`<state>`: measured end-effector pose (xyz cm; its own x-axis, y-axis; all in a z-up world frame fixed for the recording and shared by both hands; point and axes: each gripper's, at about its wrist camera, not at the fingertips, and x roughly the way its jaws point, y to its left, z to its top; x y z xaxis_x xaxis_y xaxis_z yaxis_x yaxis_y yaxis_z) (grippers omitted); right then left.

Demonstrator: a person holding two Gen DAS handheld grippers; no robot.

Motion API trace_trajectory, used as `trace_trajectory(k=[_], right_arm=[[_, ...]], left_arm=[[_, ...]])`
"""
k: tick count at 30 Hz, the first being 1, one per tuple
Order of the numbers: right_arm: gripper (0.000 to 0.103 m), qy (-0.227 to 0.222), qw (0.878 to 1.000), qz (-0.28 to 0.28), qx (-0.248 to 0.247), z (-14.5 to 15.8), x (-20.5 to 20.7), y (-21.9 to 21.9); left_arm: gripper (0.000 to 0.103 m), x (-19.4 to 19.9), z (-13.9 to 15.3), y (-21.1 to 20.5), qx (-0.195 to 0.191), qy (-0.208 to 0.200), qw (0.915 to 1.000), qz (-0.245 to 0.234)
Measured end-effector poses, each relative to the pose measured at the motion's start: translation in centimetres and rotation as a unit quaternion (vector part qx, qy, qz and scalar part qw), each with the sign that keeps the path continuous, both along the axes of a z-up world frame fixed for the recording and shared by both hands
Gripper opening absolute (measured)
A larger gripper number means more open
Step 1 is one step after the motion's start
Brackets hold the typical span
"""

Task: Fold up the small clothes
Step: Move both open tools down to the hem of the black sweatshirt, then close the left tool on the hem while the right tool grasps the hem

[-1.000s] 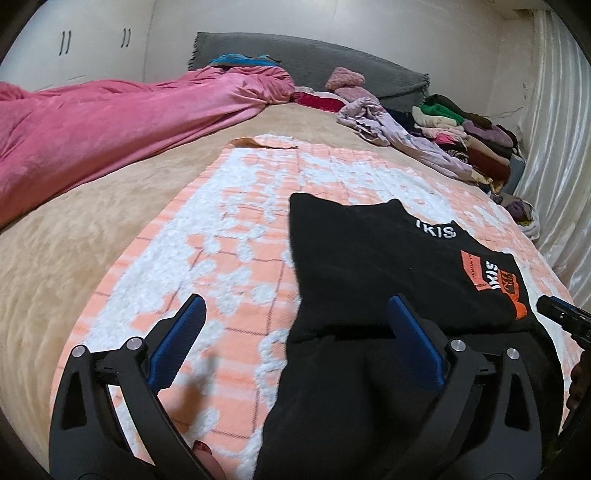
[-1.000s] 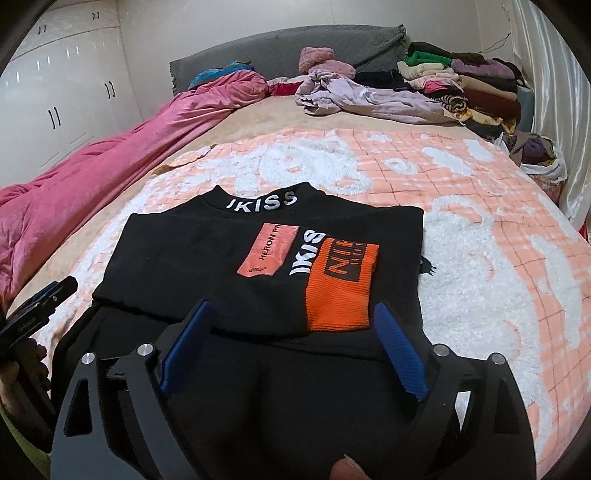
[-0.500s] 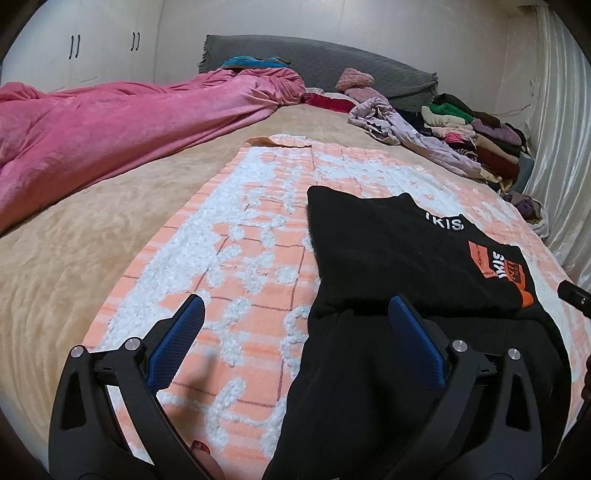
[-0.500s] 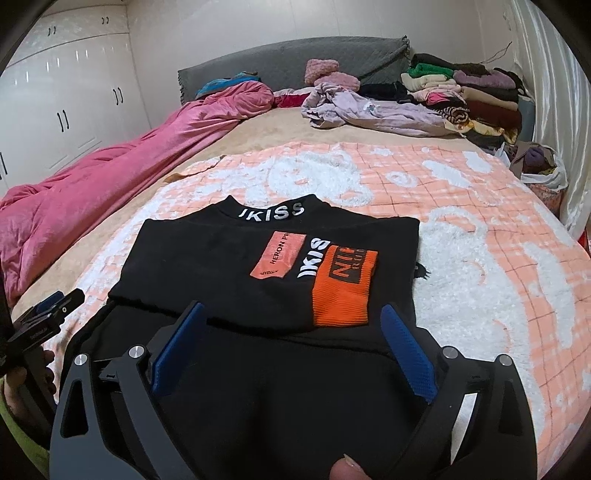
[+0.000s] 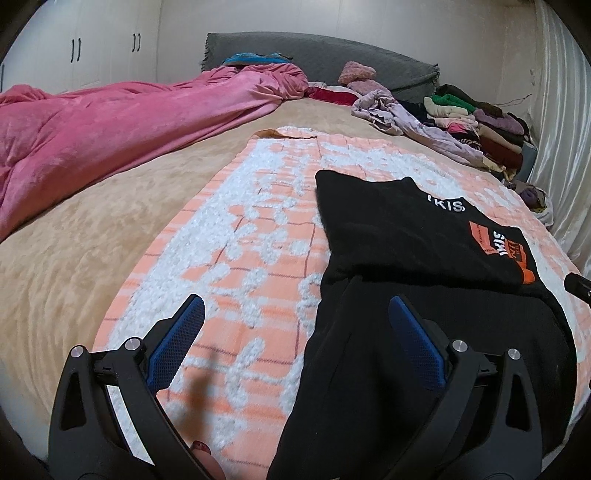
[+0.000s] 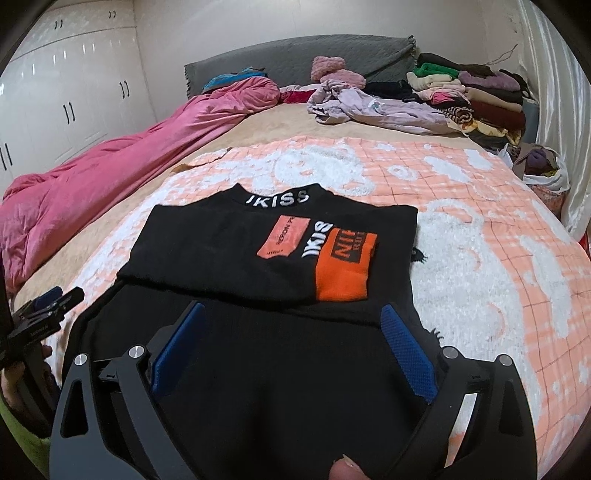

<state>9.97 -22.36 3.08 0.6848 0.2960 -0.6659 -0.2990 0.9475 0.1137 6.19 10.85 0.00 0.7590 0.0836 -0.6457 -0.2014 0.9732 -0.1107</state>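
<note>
Above the black sweater (image 6: 229, 243) on the orange blanket (image 6: 480, 206), both grippers (image 5: 295, 332) (image 6: 291, 332) hang wide, holding nothing.

I see a bedroom, big bed (image 6: 280, 122) with a beige plush cover filling most of both views. Grey padded headboard (image 6: 295, 55) against a plain pale wall (image 5: 332, 18). White glossy wardrobe doors (image 6: 74, 92) with dark handles along the left side. Shiny pale curtain (image 5: 561, 147) hangs on the right. Orange-and-white checked blanket (image 6: 480, 221) spread over the bed, crumpled pink duvet (image 5: 110, 125) along the left edge. Stacked folded clothes (image 6: 480, 92) and a loose lilac garment (image 6: 369, 107) near the headboard. Indoor light, reflections on the wardrobe
</note>
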Motion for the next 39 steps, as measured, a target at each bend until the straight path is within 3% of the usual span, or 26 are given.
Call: trace_trajectory(k=[24,39], right_arm=[[0.095,0.02,1.0,-0.01,-0.018,-0.6,-4.5,-4.0],[0.095,0.062,0.997,-0.015,-0.037,-3.2,-7.5,-6.2]], left_arm=[[0.093,-6.7,-0.5,2.2,-0.024,0.046,0.9987,-0.002],[0.092,-8.9,-2.8,0.1,-0.053,0.082,0.9939,-0.051]])
